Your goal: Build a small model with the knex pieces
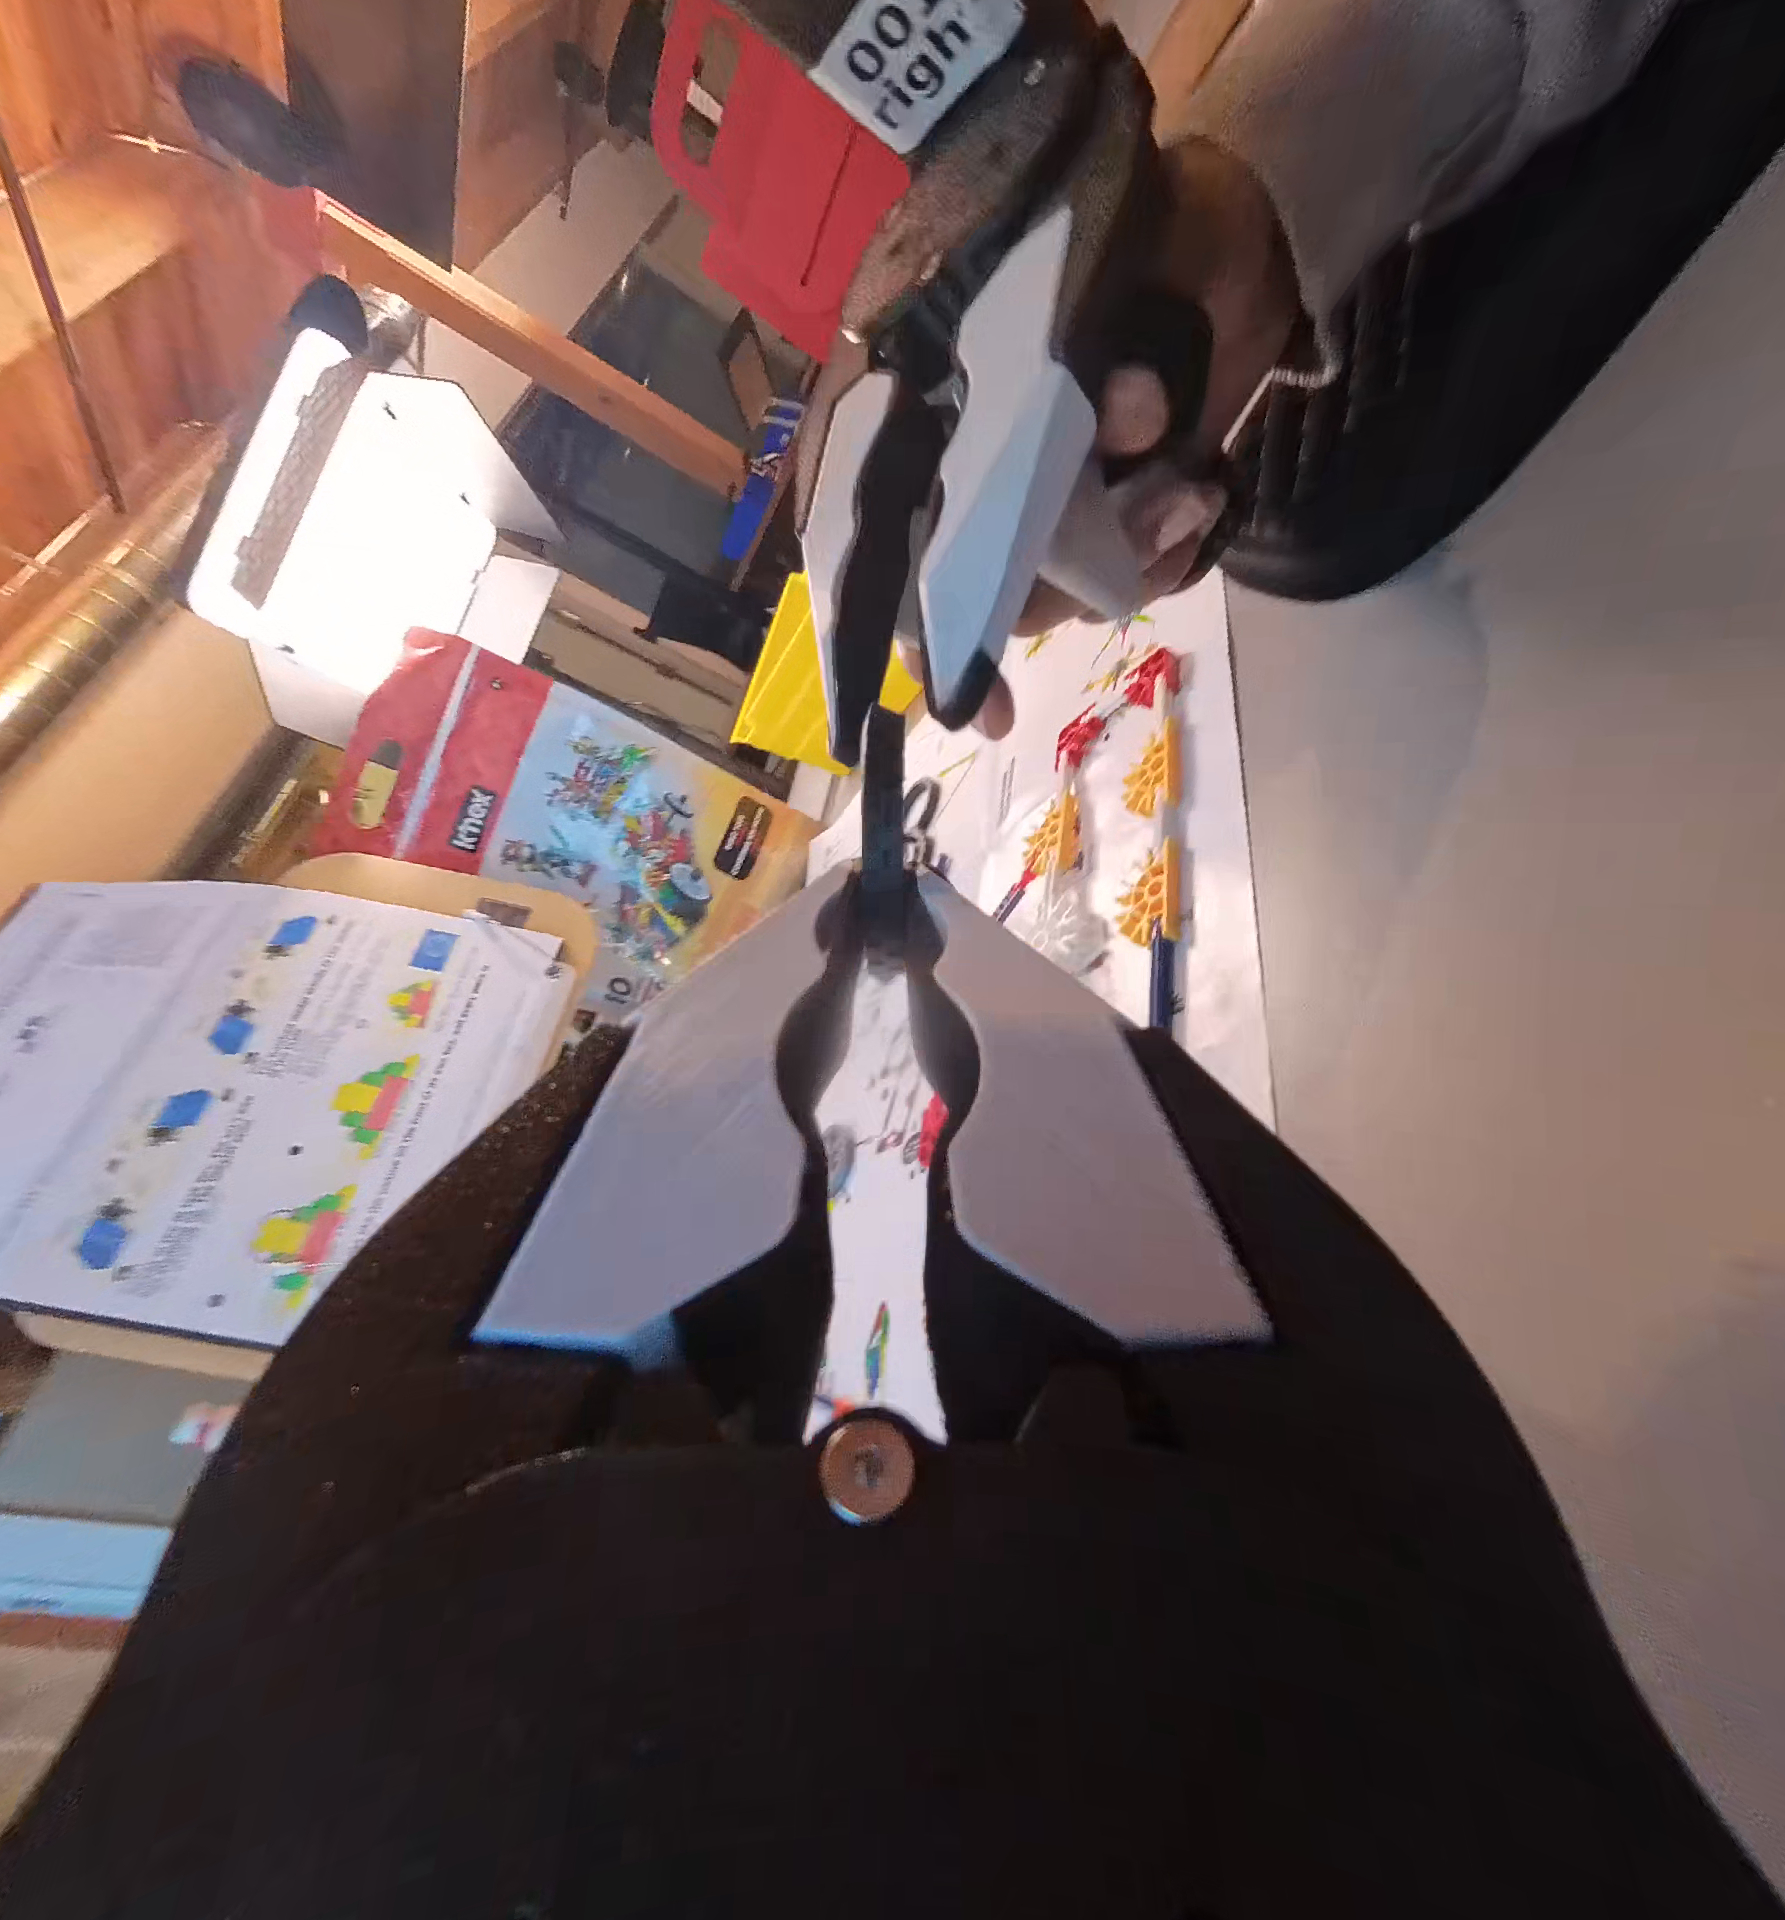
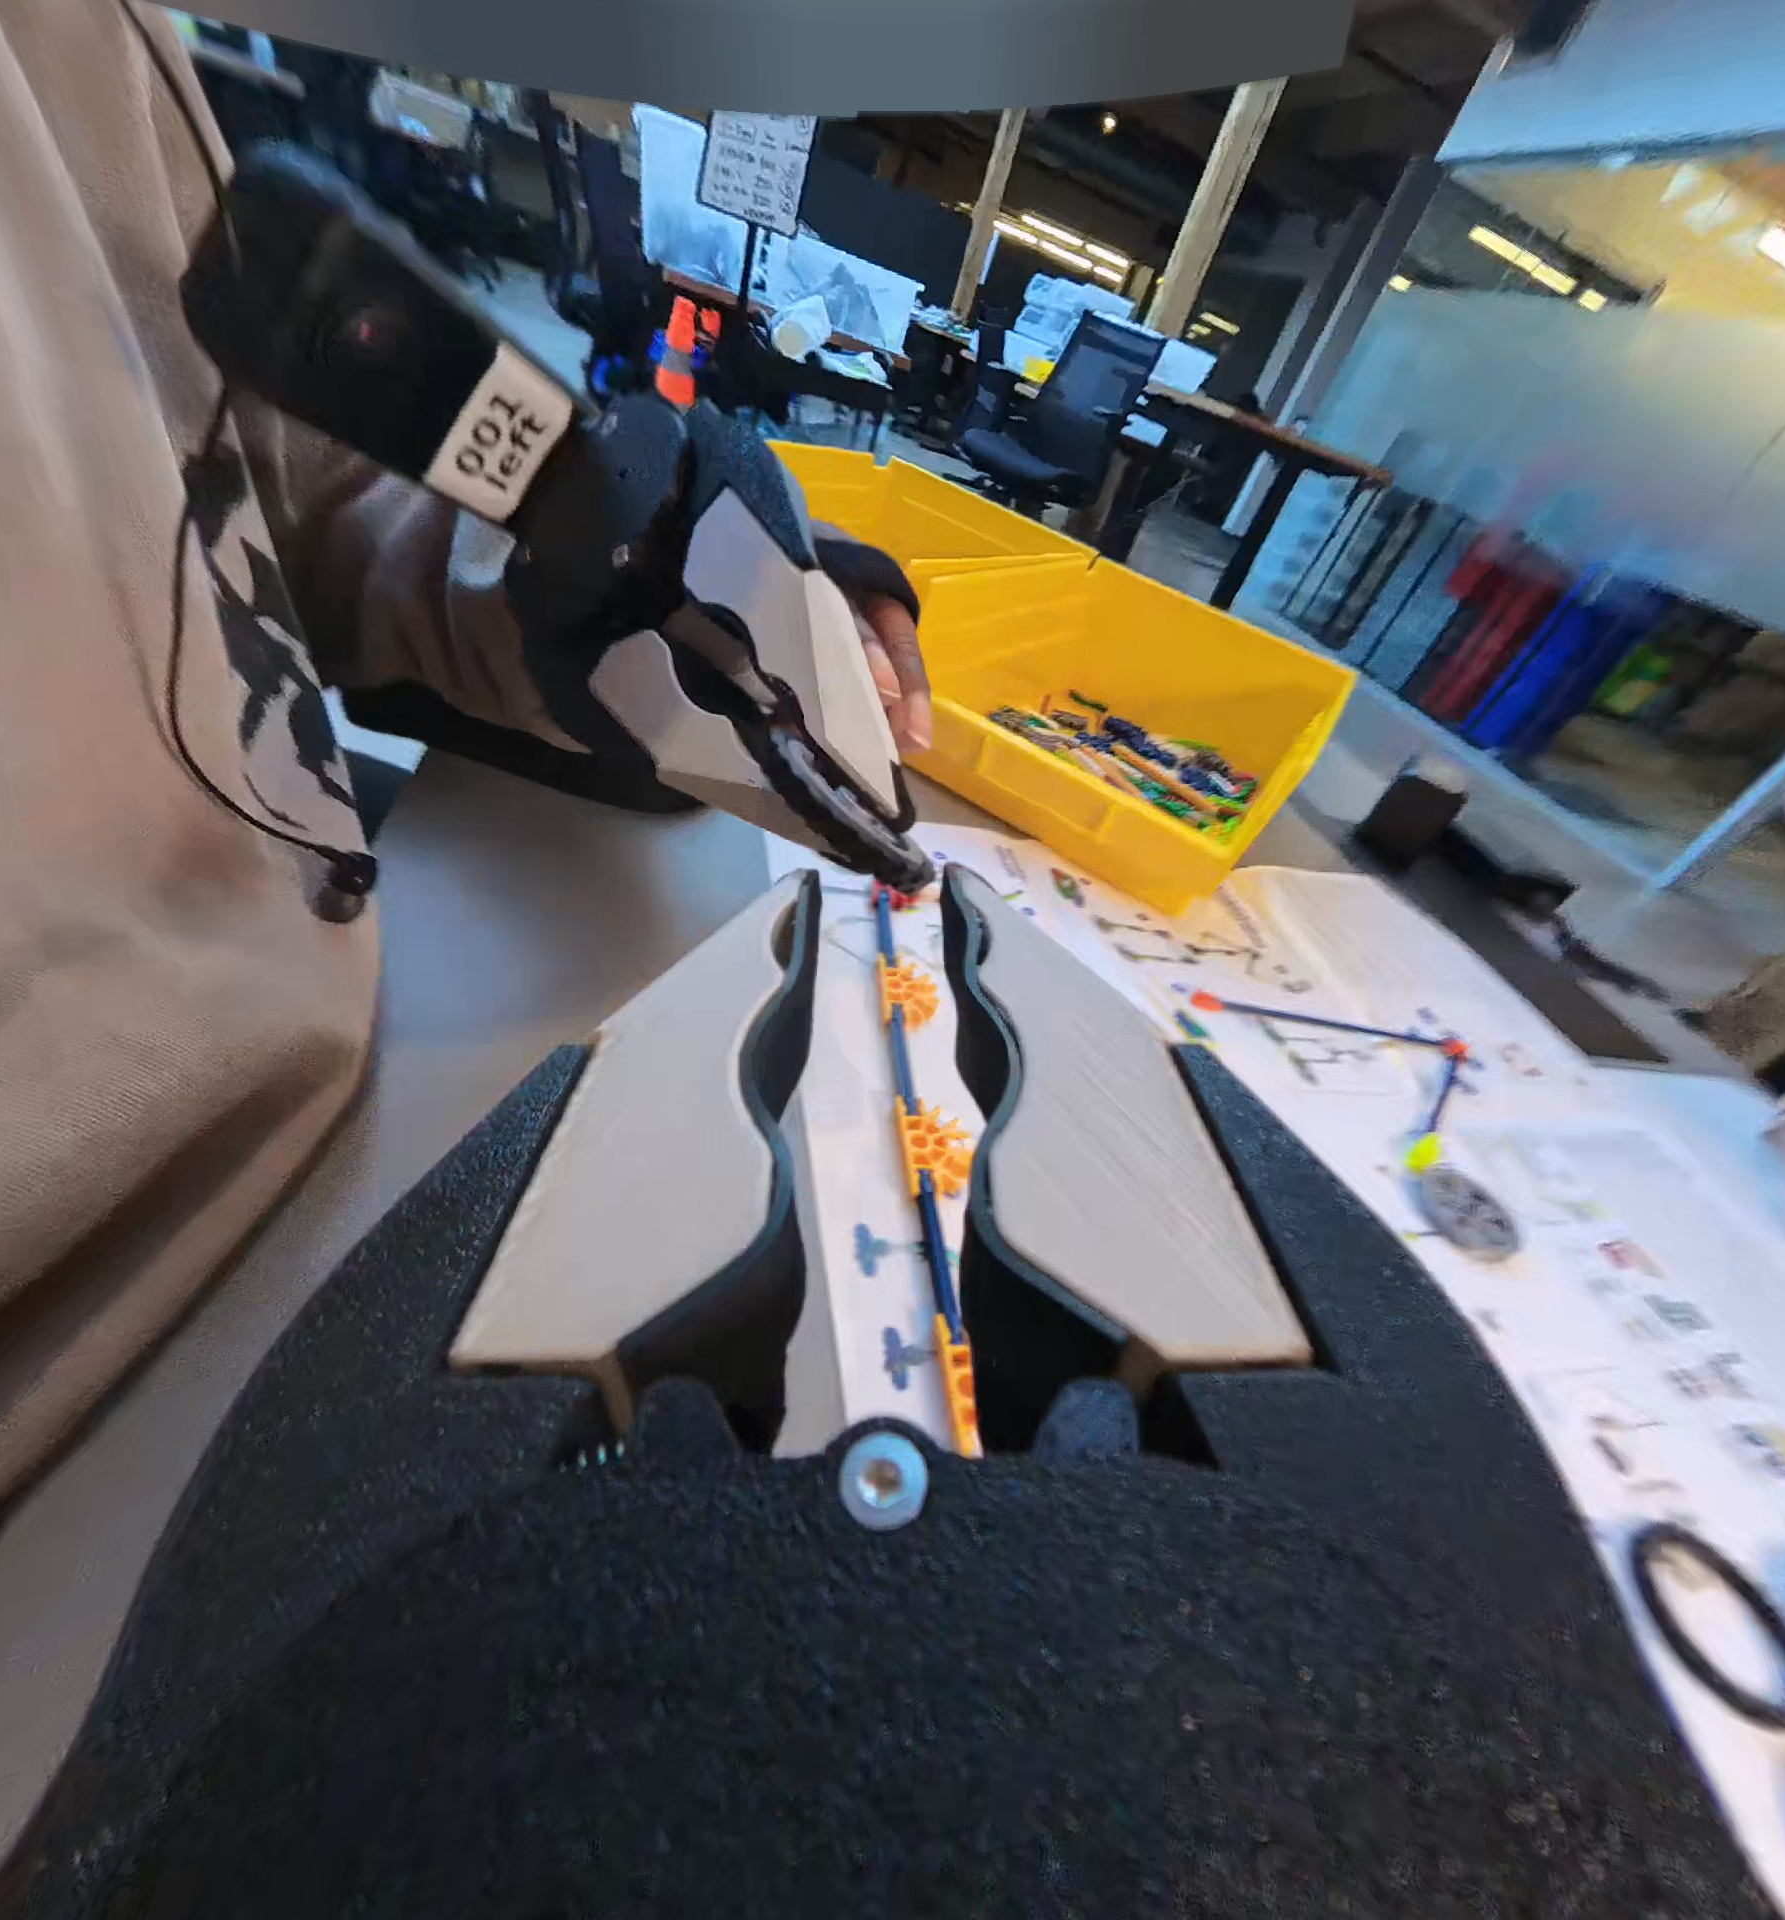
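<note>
two grippers, left gripper (image 1: pixel 880 894) pinching black wheel (image 2: pixel 852 805), right gripper (image 2: pixel 880 883) parted astride rod chain (image 2: pixel 919 1122)

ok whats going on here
A person works a hand-held gripper in each hand over an instruction sheet. The left hand-held gripper is shut on a small black wheel, held near the red end of a blue-rod, orange-connector chain. The right hand-held gripper is open, its fingers either side of that chain.
</note>
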Motion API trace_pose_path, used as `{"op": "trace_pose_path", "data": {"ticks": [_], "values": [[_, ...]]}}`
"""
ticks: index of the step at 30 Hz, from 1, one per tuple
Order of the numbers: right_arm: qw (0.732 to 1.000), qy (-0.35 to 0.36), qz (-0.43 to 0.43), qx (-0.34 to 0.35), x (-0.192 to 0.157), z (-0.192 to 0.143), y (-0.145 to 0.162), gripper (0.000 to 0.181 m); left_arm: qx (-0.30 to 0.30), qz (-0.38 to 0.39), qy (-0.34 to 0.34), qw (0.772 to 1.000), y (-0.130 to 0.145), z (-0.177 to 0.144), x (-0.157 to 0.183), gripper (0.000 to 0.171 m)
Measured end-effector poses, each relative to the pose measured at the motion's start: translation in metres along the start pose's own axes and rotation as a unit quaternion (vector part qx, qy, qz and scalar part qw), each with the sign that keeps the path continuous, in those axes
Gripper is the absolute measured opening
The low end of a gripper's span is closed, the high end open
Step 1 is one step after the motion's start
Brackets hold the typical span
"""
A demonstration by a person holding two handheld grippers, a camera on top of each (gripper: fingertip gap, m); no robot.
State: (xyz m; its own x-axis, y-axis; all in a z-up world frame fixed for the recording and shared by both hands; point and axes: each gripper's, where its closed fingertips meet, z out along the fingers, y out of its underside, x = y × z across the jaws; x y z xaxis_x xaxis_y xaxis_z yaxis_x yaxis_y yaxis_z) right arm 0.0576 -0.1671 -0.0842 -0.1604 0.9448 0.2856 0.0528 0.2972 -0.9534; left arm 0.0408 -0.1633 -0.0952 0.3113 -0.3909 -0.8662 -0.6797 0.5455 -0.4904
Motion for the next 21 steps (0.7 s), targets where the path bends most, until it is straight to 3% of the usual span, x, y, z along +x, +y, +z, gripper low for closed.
{"op": "trace_pose_path", "data": {"ticks": [4, 6, 8, 13, 15, 18, 21], "values": [[0.983, -0.038, 0.177, -0.025, 0.003, 0.006, 0.01, 0.028, -0.031, 0.077, -0.025, 0.996, 0.01, 0.001, -0.001, 0.003], [0.951, -0.071, 0.298, -0.041, 0.002, 0.012, 0.016, 0.037, -0.042, 0.108, -0.038, 0.993, 0.013, 0.001, -0.003, 0.003], [0.913, -0.112, 0.391, -0.011, -0.001, 0.014, 0.007, 0.034, -0.051, 0.138, -0.049, 0.988, 0.015, 0.001, -0.005, 0.003], [0.86, -0.128, 0.494, 0.001, 0.005, 0.019, 0.011, 0.019, -0.063, 0.178, -0.06, 0.98, 0.017, 0.001, -0.006, 0.002], [0.854, -0.132, 0.504, 0.003, 0.004, 0.021, 0.013, 0.016, -0.065, 0.185, -0.062, 0.979, 0.018, 0.001, -0.006, 0.002], [0.863, -0.136, 0.486, 0.022, 0.005, 0.019, 0.008, 0.012, -0.045, 0.127, -0.052, 0.989, 0.017, 0.001, -0.007, 0.008], [0.9, -0.125, 0.416, 0.03, 0.01, 0.016, 0.007, 0.012, 0.013, -0.092, 0.03, 0.995, 0.009, 0.0, -0.003, 0.024]]}}
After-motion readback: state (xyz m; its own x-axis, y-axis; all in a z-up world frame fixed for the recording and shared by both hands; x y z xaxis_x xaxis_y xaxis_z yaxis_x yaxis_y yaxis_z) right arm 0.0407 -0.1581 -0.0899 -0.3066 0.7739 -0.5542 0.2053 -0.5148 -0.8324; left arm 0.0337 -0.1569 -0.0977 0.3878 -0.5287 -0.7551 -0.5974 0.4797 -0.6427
